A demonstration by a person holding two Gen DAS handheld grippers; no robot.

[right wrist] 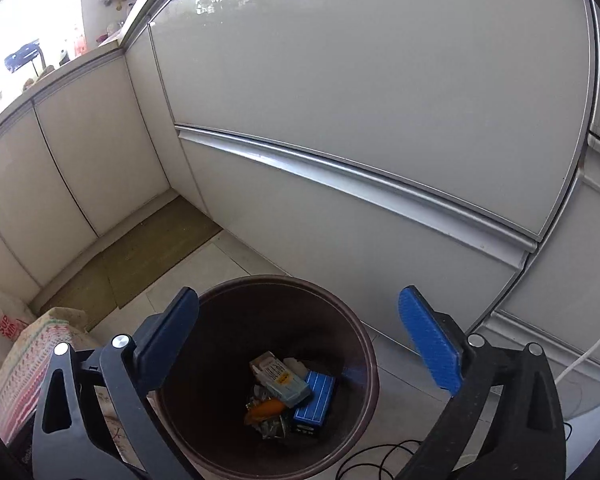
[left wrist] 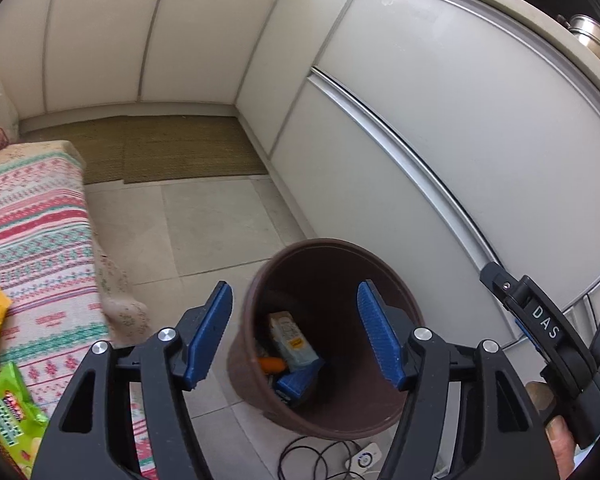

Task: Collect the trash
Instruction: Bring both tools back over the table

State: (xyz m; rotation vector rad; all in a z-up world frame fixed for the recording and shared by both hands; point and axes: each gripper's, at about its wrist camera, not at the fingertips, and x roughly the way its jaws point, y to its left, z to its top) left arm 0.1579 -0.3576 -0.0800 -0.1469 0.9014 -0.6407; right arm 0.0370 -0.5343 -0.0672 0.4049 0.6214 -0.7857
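The left hand-held gripper (left wrist: 294, 332) hangs above a brown bin (left wrist: 320, 248), jaws spread wide and empty; the right hand-held gripper (right wrist: 300, 344) hovers over the same bin (right wrist: 364, 344), likewise open with nothing held. Trash lies at the bin's bottom: a pale carton (right wrist: 280, 380), a blue box (right wrist: 316, 398), an orange scrap (right wrist: 266, 408). The bin stands on tiled floor (left wrist: 216, 224) near white cabinet fronts (left wrist: 460, 120). A patterned-cloth surface (left wrist: 32, 232) borders the left, bearing a green packet (left wrist: 8, 412).
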